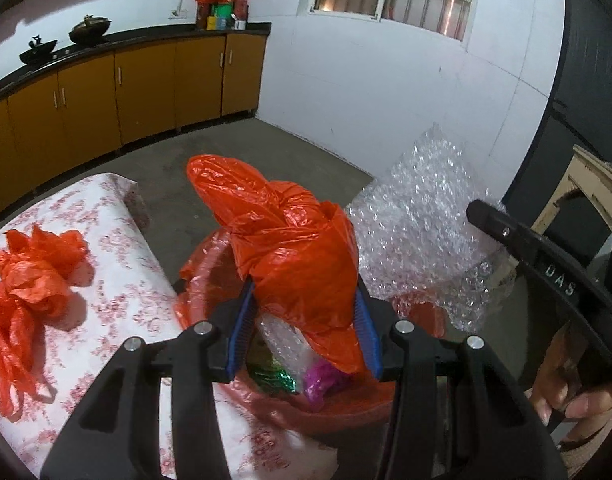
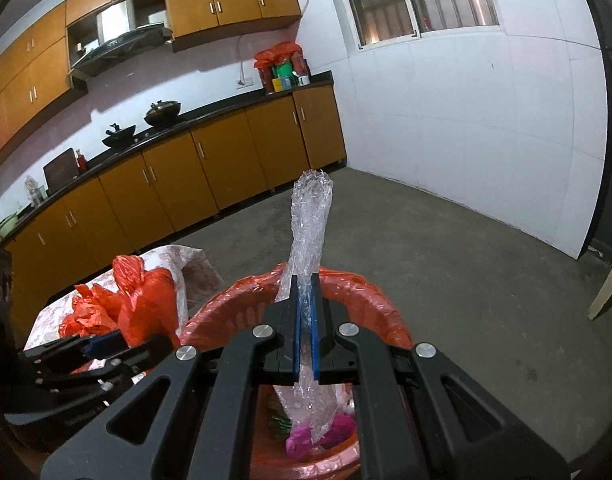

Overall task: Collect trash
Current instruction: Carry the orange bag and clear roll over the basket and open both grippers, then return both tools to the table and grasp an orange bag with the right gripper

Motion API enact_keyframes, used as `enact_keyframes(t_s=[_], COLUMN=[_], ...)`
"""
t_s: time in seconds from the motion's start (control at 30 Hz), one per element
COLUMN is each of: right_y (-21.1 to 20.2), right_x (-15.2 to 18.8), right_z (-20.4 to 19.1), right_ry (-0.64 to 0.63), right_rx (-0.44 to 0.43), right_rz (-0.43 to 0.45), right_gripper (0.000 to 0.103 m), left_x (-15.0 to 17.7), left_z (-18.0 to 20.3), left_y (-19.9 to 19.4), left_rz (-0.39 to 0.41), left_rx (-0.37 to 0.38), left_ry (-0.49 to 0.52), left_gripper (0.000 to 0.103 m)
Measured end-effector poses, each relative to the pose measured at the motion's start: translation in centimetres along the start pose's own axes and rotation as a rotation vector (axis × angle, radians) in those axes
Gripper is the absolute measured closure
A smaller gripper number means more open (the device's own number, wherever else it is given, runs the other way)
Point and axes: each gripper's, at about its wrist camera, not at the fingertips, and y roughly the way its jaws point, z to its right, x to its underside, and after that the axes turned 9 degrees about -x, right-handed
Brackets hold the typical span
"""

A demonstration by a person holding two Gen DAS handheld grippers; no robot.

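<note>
The table (image 1: pixel 117 280), under a flowered cloth, carries the work; a red bin (image 2: pixel 346 292) lined with red film stands at its edge, holding green and magenta scraps (image 1: pixel 301 380) at the bottom. A second crumpled red bag (image 1: pixel 29 284) lies on the cloth to the left, untouched. The left gripper (image 1: pixel 306 320) holds a bunched red bag (image 1: pixel 289 248) over the bin mouth, its jaws clamped on the bag's sides at about half width. The right gripper (image 2: pixel 305 340) has its jaws pressed together on a twisted strip of bubble wrap (image 2: pixel 310 220), which stands up above the pads and hangs below them into the bin. The step in hand appears to be depositing: both pieces of trash sit above the bin opening. The next move likely calls for lowering each piece inside the rim, then parting the jaws so that the light film drops clear and does not cling to the pads. After that, the bag on the cloth remains to be collected. Limits of view: the bin's base and near wall are hidden behind the grippers, how full it is cannot be judged, and the lower end of the held bag is cut off by the fingers.
</note>
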Motion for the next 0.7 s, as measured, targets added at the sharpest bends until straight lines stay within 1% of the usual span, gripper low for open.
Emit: enact_keyframes(t_s=[0.13,0.3,0.33,0.37,0.4,0.43,0.47,0.53,0.63,0.7], right_y=[0.1,0.2,0.3,0.2,0.1,0.1,0.0,-0.1,-0.1,0.0], right_x=[0.0,0.1,0.1,0.2,0.2,0.2,0.2,0.3,0.3,0.3], right_z=[0.1,0.6,0.6,0.7,0.8,0.9,0.9,0.9,0.4,-0.2], right_ry=[0.004,0.011,0.015,0.018,0.021,0.022,0.021,0.014,-0.008,-0.025], right_rx=[0.005,-0.004,-0.013,-0.017,-0.018,-0.018,-0.017,-0.016,-0.008,-0.006], right_rz=[-0.003,-0.013,-0.020,-0.023,-0.022,-0.019,-0.015,-0.014,-0.017,-0.019], right_gripper=[0.099,0.097,0.094,0.086,0.081,0.071,0.065,0.065,0.062,0.061], left_x=[0.3,0.6,0.7,0.8,1.0,1.1,1.2,1.6,2.1,2.7], left_z=[0.4,0.5,0.4,0.2,-0.1,-0.3,-0.7,-1.5,-2.7,-3.6], left_y=[1.2,2.1,2.1,2.2,2.2,2.2,2.1,1.8,0.8,0.1], left_rz=[-0.020,-0.038,-0.042,-0.043,-0.045,-0.046,-0.048,-0.044,-0.026,-0.012], left_rx=[0.000,-0.011,-0.016,-0.021,-0.027,-0.032,-0.040,-0.062,-0.107,-0.142], left_ry=[0.004,0.005,0.002,-0.001,-0.006,-0.011,-0.018,-0.033,-0.054,-0.061], left_gripper=[0.055,0.049,0.046,0.044,0.043,0.043,0.043,0.042,0.036,0.034])
